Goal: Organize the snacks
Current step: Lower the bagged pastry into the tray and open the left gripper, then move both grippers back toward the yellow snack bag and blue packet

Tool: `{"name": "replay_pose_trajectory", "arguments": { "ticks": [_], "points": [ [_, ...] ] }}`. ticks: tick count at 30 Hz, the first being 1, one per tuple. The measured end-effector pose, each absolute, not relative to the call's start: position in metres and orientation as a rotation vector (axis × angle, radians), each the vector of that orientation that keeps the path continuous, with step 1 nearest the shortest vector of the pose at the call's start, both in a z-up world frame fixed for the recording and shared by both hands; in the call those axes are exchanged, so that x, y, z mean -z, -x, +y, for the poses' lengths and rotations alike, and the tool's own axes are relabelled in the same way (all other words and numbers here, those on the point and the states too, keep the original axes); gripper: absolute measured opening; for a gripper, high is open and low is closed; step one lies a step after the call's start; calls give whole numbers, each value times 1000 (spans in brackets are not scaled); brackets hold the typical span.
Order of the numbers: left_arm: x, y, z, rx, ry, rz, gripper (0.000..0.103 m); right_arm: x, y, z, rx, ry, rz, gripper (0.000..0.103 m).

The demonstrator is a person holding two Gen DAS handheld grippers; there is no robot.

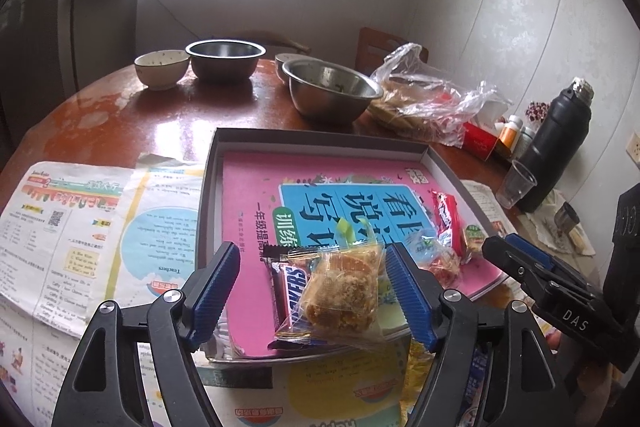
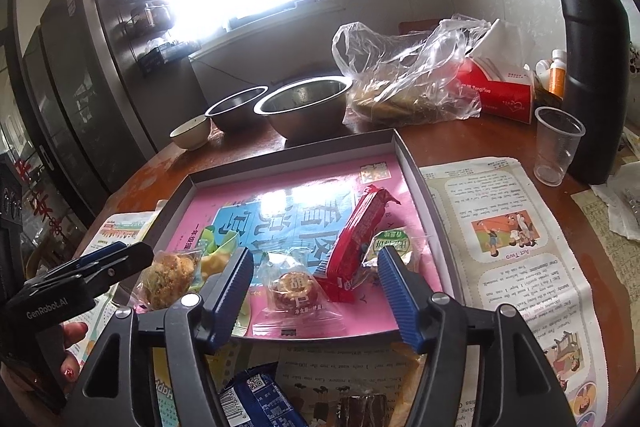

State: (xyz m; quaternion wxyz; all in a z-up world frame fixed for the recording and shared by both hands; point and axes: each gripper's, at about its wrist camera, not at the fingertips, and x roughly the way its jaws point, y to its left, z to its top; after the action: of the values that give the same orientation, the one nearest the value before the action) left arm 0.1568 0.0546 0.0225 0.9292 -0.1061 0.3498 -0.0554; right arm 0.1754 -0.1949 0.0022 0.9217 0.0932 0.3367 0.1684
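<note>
A shallow grey box (image 1: 320,139) lined with a pink book holds the snacks. My left gripper (image 1: 312,291) stands open over its near edge. A crumbly pastry in a clear wrapper (image 1: 340,291) lies between the fingers on a Snickers bar (image 1: 290,287); the left pad is well clear of it. My right gripper (image 2: 316,291) is open too, with a round wrapped pastry (image 2: 294,291) lying in the box (image 2: 292,155) between its fingers. A red wafer bar (image 2: 360,235) and a small green-labelled packet (image 2: 390,243) lie just beyond. The left gripper's tip (image 2: 132,259) shows beside the crumbly pastry (image 2: 168,279).
Newspaper (image 1: 80,227) covers the round wooden table around the box. Behind stand two steel bowls (image 1: 332,91), a ceramic bowl (image 1: 162,69), a plastic bag of food (image 2: 412,83), a red tissue box (image 2: 500,91), a black flask (image 2: 592,67) and a plastic cup (image 2: 556,147). A blue packet (image 2: 260,399) lies near me.
</note>
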Motion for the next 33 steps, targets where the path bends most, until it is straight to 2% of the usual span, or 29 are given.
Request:
{"name": "replay_pose_trajectory", "arguments": {
  "ticks": [9,14,33],
  "points": [
    [-34,-148,58,106,216,687,78,-12,-169,-199,-330,-198,652,67],
    [-42,-141,58,107,207,667,78,-19,-163,-201,-320,-199,621,75],
    [-60,-119,47,136,174,639,78,-38,-144,-207,-320,-182,561,84]
  ]
}}
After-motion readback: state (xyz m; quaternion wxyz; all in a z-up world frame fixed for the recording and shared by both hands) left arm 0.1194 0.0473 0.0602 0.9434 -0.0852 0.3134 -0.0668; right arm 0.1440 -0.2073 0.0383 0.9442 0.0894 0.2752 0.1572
